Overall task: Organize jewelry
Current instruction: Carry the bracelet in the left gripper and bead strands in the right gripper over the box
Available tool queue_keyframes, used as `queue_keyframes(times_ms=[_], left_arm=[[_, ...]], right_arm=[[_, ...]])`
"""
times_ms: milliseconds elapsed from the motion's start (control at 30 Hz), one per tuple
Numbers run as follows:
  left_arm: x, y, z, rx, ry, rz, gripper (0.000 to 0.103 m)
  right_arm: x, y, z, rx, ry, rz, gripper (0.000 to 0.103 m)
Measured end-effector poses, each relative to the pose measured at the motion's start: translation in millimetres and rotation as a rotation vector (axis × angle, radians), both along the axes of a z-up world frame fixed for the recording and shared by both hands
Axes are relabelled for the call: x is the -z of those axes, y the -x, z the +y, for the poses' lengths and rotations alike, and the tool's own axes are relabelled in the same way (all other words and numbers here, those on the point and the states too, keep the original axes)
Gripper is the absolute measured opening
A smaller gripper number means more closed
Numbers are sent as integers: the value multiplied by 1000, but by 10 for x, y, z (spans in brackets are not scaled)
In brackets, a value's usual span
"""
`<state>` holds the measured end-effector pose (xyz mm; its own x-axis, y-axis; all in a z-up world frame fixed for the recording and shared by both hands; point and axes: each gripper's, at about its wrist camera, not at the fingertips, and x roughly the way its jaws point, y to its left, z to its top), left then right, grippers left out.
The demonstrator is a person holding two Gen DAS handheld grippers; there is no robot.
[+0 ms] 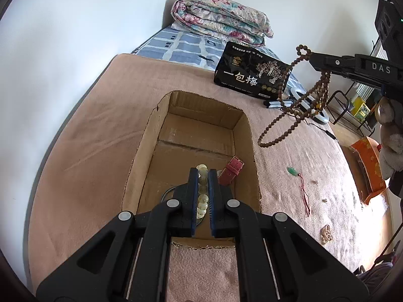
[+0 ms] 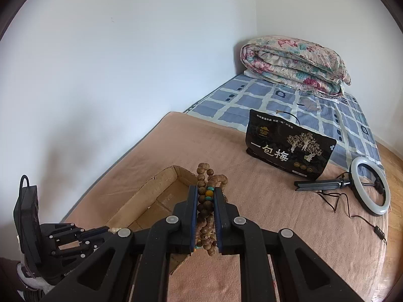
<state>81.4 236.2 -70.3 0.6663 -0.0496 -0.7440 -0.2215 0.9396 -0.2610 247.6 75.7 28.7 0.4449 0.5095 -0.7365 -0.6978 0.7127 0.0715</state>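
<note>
My left tongs are closed on a string of pale beads and hang over the open cardboard box, which sits on the pink blanket of the bed; my right tongs are clamped on a bunched wooden bead necklace, and from the left view its long loops dangle in the air to the right of the box, well above the blanket; the main risk, as I judge it, is that the hanging loops swing and snag the box's ragged rim as I bring them across, so part of the necklace would drape outside or drag the light box askew; the grip holds only a bundle of strands, so one could slip free and the rest fall in a tangle; if I let go of the pale beads from this height they may bounce or roll against the red strap already lying in the box and knot with it; both tongs heading for the same opening could bump each other; the green pendant on its red cord and a small brown piece lie loose on the blanket to the right, easy to bury in the pile or brush off the bed's edge with a careless sweep.
</note>
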Motion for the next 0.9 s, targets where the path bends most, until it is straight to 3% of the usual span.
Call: queue_keyframes(times_ms=[367,900], left_arm=[[129,-62,40,3,7,25,5],[330,-166,67,3,19,63,5]], right_arm=[[189,-133,463,-30,3,15,10],[720,-320,796,-46,32,97,10]])
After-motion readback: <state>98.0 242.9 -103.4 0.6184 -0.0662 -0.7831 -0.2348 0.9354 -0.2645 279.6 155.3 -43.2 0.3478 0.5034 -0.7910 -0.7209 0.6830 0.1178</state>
